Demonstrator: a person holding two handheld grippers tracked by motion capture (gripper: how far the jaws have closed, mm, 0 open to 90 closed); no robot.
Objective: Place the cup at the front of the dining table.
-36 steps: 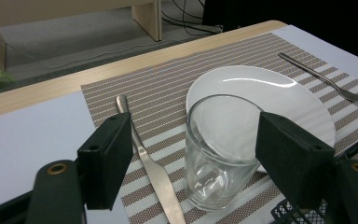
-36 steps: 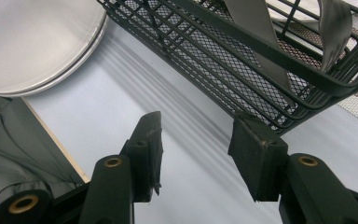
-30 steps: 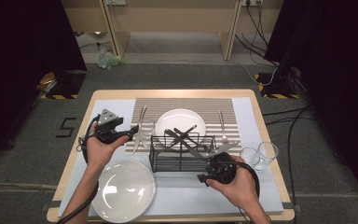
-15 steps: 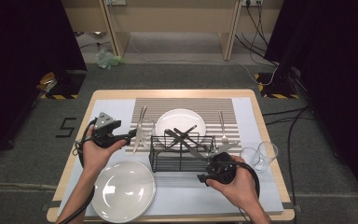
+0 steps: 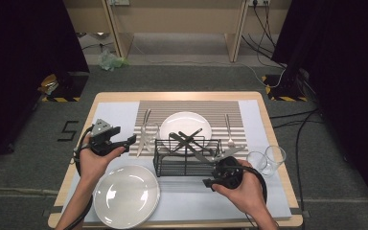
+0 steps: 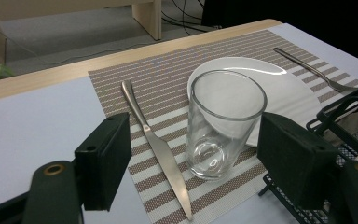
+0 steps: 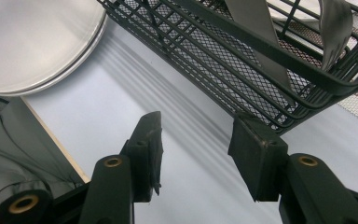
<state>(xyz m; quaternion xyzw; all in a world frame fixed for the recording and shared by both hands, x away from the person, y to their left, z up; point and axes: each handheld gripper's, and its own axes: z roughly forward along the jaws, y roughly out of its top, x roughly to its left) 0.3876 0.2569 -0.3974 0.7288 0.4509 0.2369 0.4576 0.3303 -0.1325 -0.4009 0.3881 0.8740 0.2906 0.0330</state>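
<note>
The left claw hovers at the left side of the tabletop, its two black jaws standing wide apart and gripping nothing. In the left gripper view, a clear, empty drinking glass stands upright just beyond the left claw, on the near left part of a brown-and-white striped placemat. The pads lie to either side of it and nearer the camera, not touching it. A silver table knife lies flat on the placemat just left of the glass, and a round white plate sits right behind it, with a silver fork farther right. A black wire basket holding cutlery stands in the middle of the tabletop, near the glass's right side. The right claw rests low by the basket's near right corner, its jaws likewise open and empty. A second, larger white plate lies at the near left, and two more clear glasses stand at the right edge.
</note>
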